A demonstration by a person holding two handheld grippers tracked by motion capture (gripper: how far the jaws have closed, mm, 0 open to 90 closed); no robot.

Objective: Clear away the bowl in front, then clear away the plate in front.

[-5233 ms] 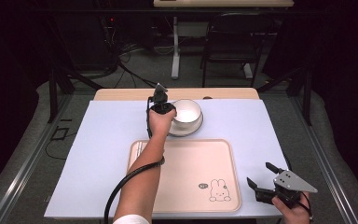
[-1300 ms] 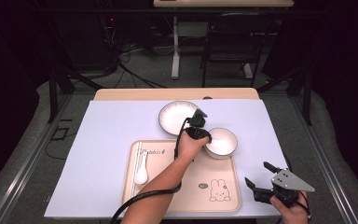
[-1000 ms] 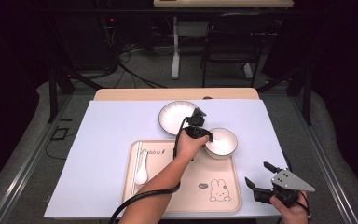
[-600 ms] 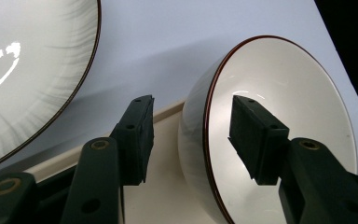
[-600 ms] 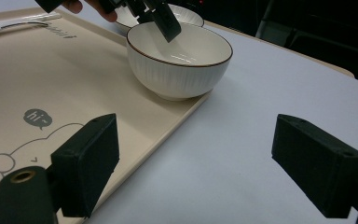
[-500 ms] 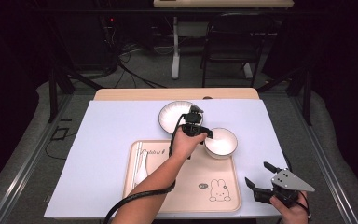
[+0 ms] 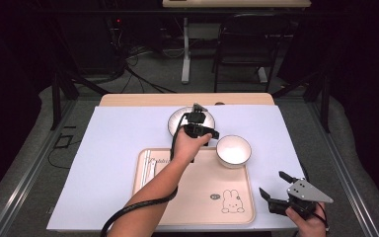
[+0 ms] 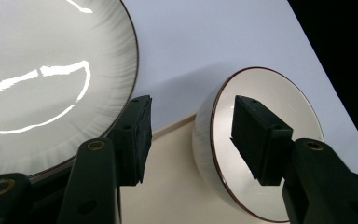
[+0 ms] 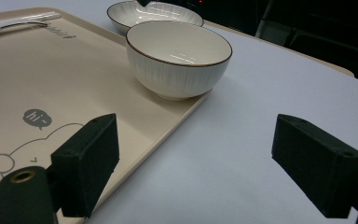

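Gleaming round glazed bowl (image 7: 233, 150) on smooth beige tray (image 7: 197, 197).

On the beige tray (image 9: 74, 70), a small grey speech bubble (image 9: 37, 118) is printed with the word "hi~", set just above a line-drawn rabbit (image 7: 232, 202). Near the tray's far edge, grey lettering (image 9: 68, 36) is printed, of which only the ending "bbit" can be made out. No other writing can be read.
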